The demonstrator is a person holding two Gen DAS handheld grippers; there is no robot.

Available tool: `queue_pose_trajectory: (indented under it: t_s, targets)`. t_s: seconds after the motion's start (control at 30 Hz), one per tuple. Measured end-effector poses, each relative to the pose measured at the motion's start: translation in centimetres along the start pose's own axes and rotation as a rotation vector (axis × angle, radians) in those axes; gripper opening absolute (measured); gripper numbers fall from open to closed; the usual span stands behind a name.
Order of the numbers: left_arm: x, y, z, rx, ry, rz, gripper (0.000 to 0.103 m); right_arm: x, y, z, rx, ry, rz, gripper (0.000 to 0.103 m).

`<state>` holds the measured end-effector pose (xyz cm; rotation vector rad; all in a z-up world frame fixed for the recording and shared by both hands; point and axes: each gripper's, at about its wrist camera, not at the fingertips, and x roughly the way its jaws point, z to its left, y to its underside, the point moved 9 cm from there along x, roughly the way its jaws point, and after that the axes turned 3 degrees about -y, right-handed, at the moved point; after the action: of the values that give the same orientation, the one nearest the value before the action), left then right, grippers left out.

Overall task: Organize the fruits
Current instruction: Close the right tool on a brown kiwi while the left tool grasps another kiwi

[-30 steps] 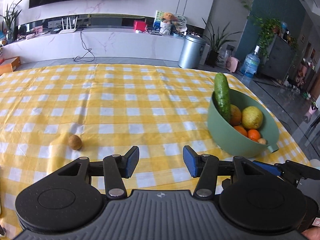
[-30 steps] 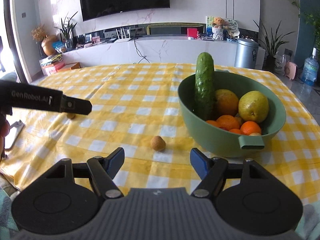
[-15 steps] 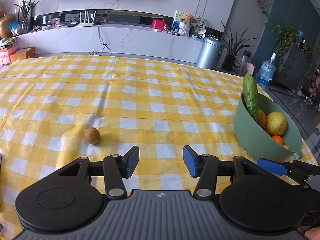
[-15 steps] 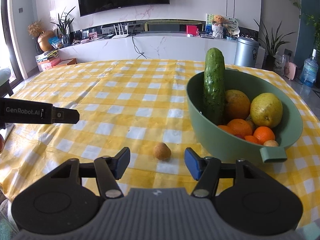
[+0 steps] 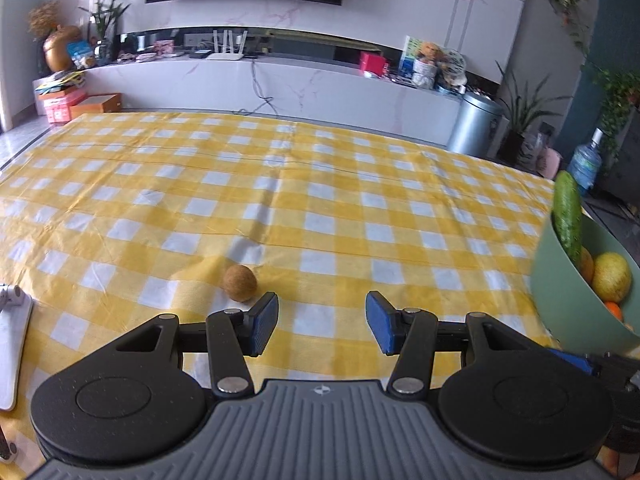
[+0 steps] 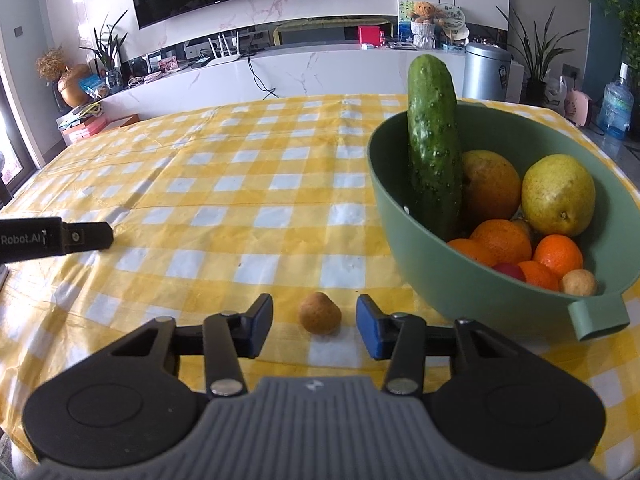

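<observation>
I see the checked tablecloth point(image 6: 224, 184) under a green bowl point(image 6: 472, 280) of fruit. My right gripper point(image 6: 315, 322) is closing, a small brown fruit point(image 6: 320, 313) between its pads, untouched. My left gripper point(image 5: 322, 322) hangs released beside another brown fruit point(image 5: 239, 283).
</observation>
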<state>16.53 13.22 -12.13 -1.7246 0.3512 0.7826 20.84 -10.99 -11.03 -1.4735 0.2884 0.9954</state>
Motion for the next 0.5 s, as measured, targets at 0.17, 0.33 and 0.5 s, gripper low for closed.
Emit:
queue_pose_trajectory:
  t_s: [0.17,0.33,0.5]
  targets:
    - [0.9,-0.5,1.8,-0.049,-0.071,-0.013,0.060,0.7,0.4,0.1,-0.003,-0.020,0.025,0.031]
    - [1.9,-0.4,3.3,-0.063,-0.158,-0.012,0.060,0.7,0.4,-0.1,0.013,-0.037,0.024,0.022]
    - [2.5,-0.4,4.3,-0.102,-0.170,-0.012,0.060,0.6,0.5,0.1,0.019,-0.059,0.018,0.022]
